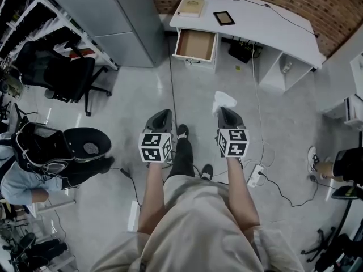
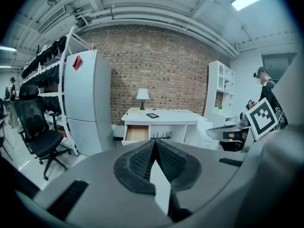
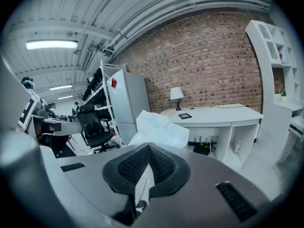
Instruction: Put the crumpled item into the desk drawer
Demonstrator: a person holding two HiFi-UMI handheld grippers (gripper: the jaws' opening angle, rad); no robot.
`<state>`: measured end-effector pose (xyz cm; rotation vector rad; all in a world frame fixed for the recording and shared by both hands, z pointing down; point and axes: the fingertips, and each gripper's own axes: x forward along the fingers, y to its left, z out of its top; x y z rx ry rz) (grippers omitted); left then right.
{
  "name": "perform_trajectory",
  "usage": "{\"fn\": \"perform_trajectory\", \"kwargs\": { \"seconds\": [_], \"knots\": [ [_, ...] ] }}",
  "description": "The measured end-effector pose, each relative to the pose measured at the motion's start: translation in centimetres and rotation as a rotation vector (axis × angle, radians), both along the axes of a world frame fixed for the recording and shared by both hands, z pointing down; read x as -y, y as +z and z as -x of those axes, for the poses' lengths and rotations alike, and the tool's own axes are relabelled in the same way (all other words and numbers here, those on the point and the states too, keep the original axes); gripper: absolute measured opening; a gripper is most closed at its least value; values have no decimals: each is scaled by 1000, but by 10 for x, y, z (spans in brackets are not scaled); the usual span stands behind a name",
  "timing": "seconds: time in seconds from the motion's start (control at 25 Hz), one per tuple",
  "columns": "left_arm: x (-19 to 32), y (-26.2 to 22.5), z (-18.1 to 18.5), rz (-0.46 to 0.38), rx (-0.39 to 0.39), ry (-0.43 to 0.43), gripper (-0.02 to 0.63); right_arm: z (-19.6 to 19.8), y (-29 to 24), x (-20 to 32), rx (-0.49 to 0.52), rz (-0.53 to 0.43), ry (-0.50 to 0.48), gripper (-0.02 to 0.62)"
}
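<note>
Right gripper (image 1: 226,112) clamped on wad (image 1: 223,100) poking just past its tips, left gripper (image 1: 160,117) jaws together and empty; open drawer (image 1: 195,45) sits well ahead-left, so approach squarely, grip firm, release only over drawer.

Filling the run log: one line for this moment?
right gripper: shut on crumpled item | left gripper: shut, empty | desk drawer: open

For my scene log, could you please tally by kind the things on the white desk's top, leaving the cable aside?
Lamp: 1
Book: 1
Tablet: 1
Total: 3
</note>
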<state>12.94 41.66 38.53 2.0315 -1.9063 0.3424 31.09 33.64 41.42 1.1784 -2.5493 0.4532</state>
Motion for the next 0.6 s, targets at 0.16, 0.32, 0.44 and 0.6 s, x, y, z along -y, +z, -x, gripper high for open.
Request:
{"fn": "perform_trajectory", "kwargs": {
  "seconds": [0.16, 0.32, 0.44, 0.6],
  "knots": [
    [36, 4, 19, 5, -11, 5, 15, 21, 4, 32, -25, -10, 2, 25],
    [73, 13, 41, 15, -15, 35, 15, 48, 13, 64, -30, -2, 4, 25],
    [107, 17, 63, 23, -22, 51, 15, 73, 20, 93, -41, 13, 5, 25],
    [154, 26, 91, 46, -43, 75, 15, 104, 36, 134, -70, 47, 15, 25]
  ]
}}
